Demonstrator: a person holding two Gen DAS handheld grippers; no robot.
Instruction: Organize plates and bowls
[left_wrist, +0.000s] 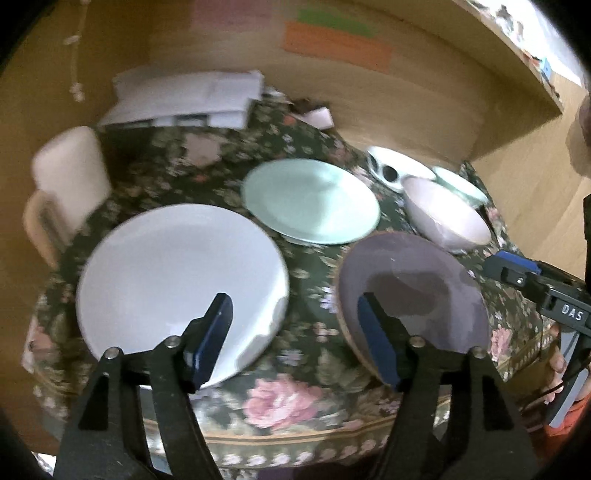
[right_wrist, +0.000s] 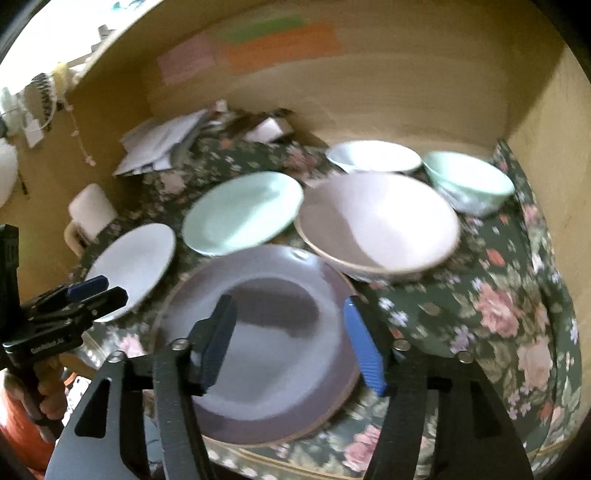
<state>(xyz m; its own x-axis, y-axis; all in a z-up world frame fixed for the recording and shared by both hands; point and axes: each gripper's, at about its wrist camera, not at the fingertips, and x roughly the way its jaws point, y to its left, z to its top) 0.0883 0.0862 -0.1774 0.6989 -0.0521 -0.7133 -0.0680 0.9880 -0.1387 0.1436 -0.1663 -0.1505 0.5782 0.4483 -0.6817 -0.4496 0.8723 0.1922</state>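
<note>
Mostly risk here is a clumsy rim grab. Left wrist view: left gripper (left_wrist: 295, 336) jaws apart, empty, above the cloth between white plate (left_wrist: 177, 280) and purple plate (left_wrist: 410, 295); one finger could clip either rim. Right wrist view: right gripper (right_wrist: 291, 341) apart, empty, over that purple plate; pink bowl (right_wrist: 380, 225) overlaps its far rim, so lifting may nudge it.

Both the left gripper (left_wrist: 295, 339) and right gripper (right_wrist: 291, 343) had black linkage arms with silver screws, blue ribbed pads (right_wrist: 364, 347), white lettering on the body, and an orange sleeve (right_wrist: 22, 424) behind.
</note>
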